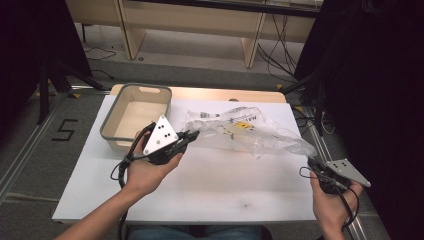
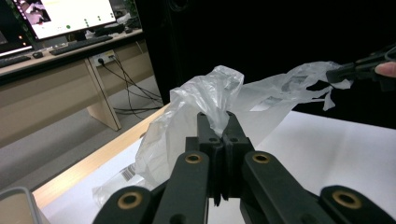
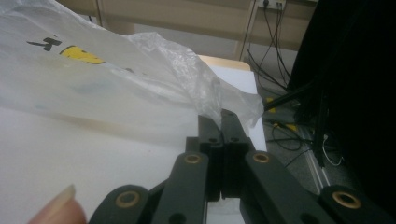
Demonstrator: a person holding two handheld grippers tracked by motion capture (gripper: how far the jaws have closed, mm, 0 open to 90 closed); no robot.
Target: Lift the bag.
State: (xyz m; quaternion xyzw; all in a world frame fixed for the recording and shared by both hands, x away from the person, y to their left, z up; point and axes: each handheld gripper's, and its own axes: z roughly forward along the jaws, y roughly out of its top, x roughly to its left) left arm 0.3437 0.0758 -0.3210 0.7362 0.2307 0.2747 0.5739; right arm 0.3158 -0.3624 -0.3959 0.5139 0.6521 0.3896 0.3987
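High view shows grey bin [image 1: 135, 116], gripper views pinched plastic bag [image 2: 205, 107]

white table top [image 1: 210, 180] running across the frame, a wooden edge [image 1: 200, 93] showing along its far side. grey-rimmed bin [image 1: 134, 116] sitting at the far left corner of the table, open side up. beyond it a pale wooden desk [image 1: 195, 20], dark cables [image 1: 277, 55] trailing on the floor beneath. a lit monitor [image 2: 65, 16] and a keyboard [image 2: 79, 44] sit on that desk.
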